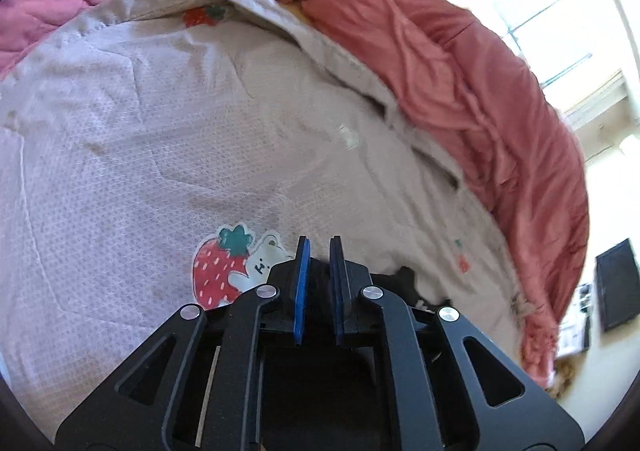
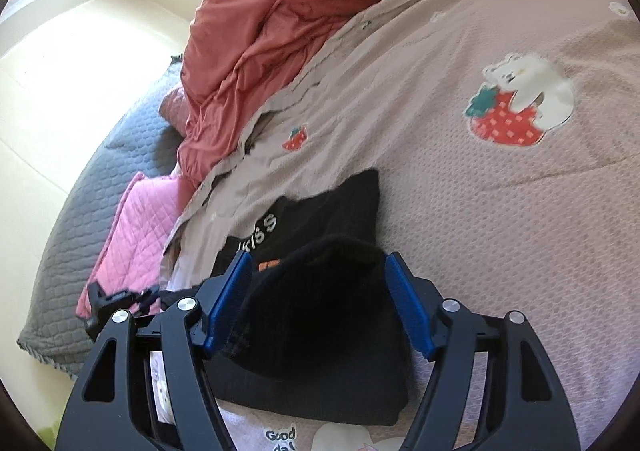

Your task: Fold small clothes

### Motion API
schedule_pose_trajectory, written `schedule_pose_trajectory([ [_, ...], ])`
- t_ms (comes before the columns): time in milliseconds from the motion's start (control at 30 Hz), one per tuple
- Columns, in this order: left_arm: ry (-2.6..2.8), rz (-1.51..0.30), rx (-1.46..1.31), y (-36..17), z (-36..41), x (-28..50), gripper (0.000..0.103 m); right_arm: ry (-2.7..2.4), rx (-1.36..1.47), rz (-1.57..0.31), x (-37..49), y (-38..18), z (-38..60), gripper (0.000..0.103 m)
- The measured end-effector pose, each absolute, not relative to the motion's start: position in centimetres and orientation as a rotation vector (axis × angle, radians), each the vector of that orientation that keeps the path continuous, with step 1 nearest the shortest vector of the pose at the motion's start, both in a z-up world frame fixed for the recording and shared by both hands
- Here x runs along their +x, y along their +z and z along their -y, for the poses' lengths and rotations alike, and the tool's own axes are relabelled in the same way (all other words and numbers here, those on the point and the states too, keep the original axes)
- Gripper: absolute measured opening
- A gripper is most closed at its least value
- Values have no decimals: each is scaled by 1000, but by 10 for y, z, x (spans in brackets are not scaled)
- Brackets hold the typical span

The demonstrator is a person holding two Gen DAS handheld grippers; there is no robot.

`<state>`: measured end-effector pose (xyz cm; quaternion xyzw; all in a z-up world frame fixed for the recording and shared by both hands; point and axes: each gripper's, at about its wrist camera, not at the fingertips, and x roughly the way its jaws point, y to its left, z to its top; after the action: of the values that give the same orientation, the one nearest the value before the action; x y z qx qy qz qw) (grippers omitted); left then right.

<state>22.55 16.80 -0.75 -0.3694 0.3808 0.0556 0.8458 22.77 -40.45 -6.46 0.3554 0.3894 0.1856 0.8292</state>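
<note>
Strawberry-print bed cover fills both views. Left tongs clenched, empty. Right tongs released, straddling black garment. Risk: the loose fold between the pads may spring open.

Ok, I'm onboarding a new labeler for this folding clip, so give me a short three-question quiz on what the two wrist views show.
1. True or false: the right gripper stands with jaws wide apart around the black garment.
2. What lies directly beneath the black garment? A) the patterned bedspread B) the coral blanket C) the grey mat
3. Fill in: in the left wrist view, the left gripper has its jaws nearly ____ with nothing between them.

Key: 1 true; 2 A; 3 shut.
</note>
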Motion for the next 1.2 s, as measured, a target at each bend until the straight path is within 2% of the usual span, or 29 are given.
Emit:
schedule_pose_trajectory([
  [133,86,-759,-631,14,-154,189,9,381,734,-840,227,-57,411,68],
  [167,73,-765,-590,15,-148,183,9,375,710,-857,227,-56,411,65],
  [200,50,-784,-539,15,-136,176,10,369,656,-885,226,-54,408,57],
  [300,-30,-864,-420,3,-98,161,21,363,446,-962,220,-51,389,38],
  [400,-89,-946,-237,-17,-52,159,23,391,247,-1053,215,-62,360,23],
  [533,-165,-1019,-147,-43,-6,173,27,441,143,-1063,215,-70,333,23],
  [633,-177,-1032,-148,-52,8,194,32,498,213,-1044,223,-73,326,25],
  [733,-203,-1013,-152,-49,20,215,41,527,270,-996,231,-73,319,25],
  [933,-217,-978,-191,-35,38,258,45,490,363,-906,245,-61,333,25],
  [967,-212,-966,-208,-32,37,263,45,476,398,-890,247,-61,340,26],
  [1067,-188,-920,-297,-19,28,277,52,417,450,-855,251,-59,356,39],
  [1200,-165,-880,-360,-5,13,276,53,361,487,-849,254,-61,371,42],
])
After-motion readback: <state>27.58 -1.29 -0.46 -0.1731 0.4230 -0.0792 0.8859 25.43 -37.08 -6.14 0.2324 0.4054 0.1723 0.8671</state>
